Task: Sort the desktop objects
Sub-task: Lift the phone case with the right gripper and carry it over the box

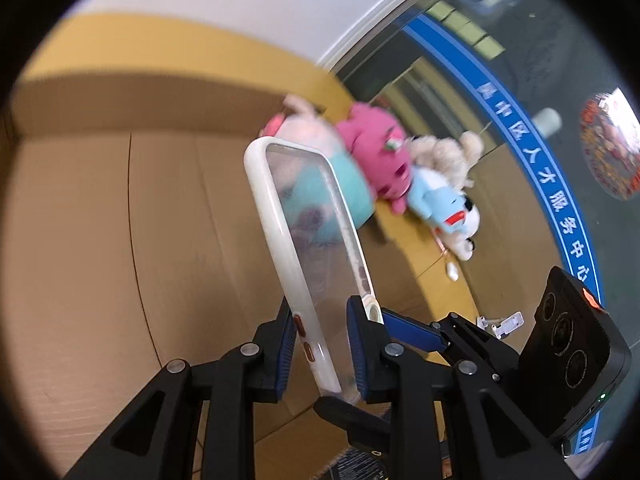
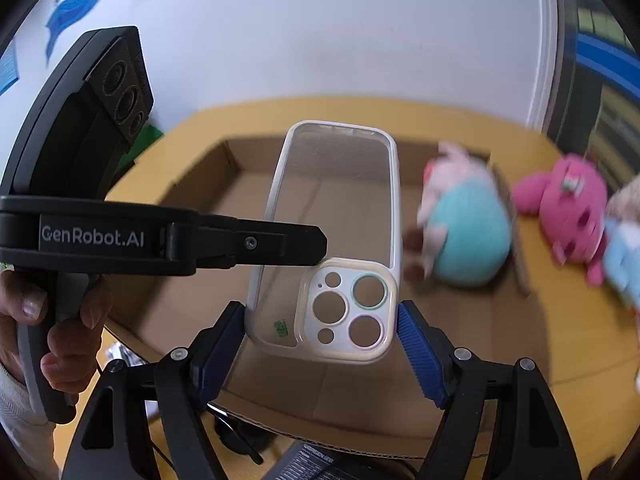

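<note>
A clear phone case with a white rim (image 2: 332, 216) hangs over an open cardboard box (image 2: 340, 384), held by both grippers. My right gripper (image 2: 320, 312) clamps it across its width at the camera-cutout end, with a blue pad on each side edge. My left gripper (image 1: 320, 308) is shut on the case (image 1: 304, 232) through its thin side, near the side buttons. In the right wrist view the left gripper's finger (image 2: 280, 244) reaches in from the left onto the case, with a person's hand (image 2: 64, 320) on its handle.
A teal and pink plush (image 2: 464, 240) lies in the box's right end. On the yellow table (image 2: 580, 360) beside the box lie a pink plush (image 1: 376, 148), a beige curly plush (image 1: 444, 152) and a blue and white dog plush (image 1: 444, 204). A white wall stands behind.
</note>
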Motion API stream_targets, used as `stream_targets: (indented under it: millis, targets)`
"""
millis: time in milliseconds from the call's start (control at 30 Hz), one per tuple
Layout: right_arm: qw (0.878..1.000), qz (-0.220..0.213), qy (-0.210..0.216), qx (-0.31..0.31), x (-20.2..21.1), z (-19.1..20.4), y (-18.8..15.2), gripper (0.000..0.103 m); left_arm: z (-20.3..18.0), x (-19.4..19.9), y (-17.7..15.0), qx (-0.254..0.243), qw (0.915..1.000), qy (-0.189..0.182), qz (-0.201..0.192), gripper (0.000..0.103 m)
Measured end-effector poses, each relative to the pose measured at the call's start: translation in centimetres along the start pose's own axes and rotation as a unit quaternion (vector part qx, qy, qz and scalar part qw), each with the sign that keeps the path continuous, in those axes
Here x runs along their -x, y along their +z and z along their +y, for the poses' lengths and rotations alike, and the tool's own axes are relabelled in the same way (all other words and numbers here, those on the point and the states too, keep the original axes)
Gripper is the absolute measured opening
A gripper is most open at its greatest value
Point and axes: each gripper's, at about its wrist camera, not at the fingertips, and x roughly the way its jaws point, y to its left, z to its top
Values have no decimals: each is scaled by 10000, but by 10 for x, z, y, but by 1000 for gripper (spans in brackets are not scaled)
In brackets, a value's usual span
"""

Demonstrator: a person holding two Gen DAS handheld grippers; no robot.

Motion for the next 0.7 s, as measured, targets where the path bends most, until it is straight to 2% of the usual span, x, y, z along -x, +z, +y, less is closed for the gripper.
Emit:
stream_targets:
  millis: [133,433,567,700]
  targets:
    - [9993,318,67,-167,-22,-13,-11,75,13,-19,-2,305,9992,-93,255,24]
    - [9972,632,142,-372,-37,-24,-18,75,23,-36,-2,539,9972,-79,511,24]
    - [9971,656,187,-348,-39,-24,-9,75,25,-25,4,568,9975,-65,414,24]
    - [9983,505,218,-188,-31,-14,13,75,22,-2,27,524,9984,18,196,24]
